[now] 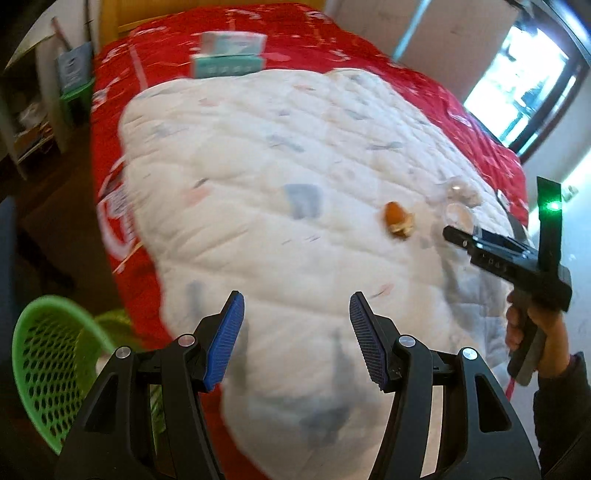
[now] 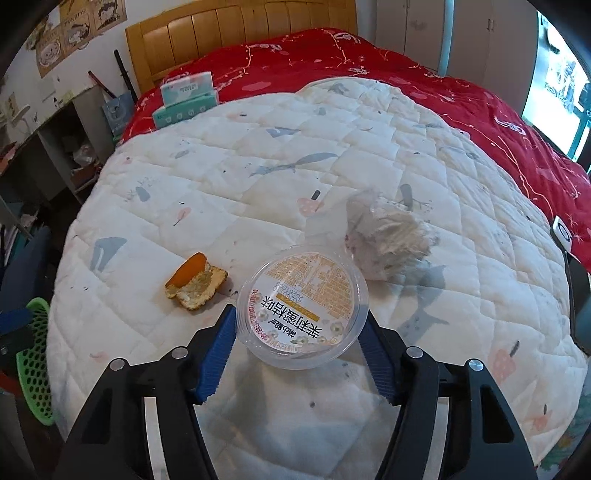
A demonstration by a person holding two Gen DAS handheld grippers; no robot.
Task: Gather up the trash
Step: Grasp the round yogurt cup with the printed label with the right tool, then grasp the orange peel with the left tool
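The plastic cup (image 2: 303, 308) lies on the bed's white quilt (image 2: 258, 177) right between the right tool's (image 2: 301, 325) pads, which grip its rim, while the left tool (image 1: 297, 339) (half-open, empty) is well apart near the green basket (image 1: 48, 365).

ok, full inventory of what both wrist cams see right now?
plastic cup: 1, clear with printed lid, on white quilt between the right gripper's pads
orange peel: 1, orange, on quilt left of cup
crumpled wrapper: 1, whitish, on quilt behind cup
tissue packs: 2 stacked, teal and white, on red blanket near headboard
white quilt: 1, over red blanket
headboard: 1, wooden, far end
basket: 1, green, beside the bed, lower left
left gripper: black, blue pads, open, nothing between
right gripper: black, blue pads, closed on cup
hand: 1, holding right gripper's handle
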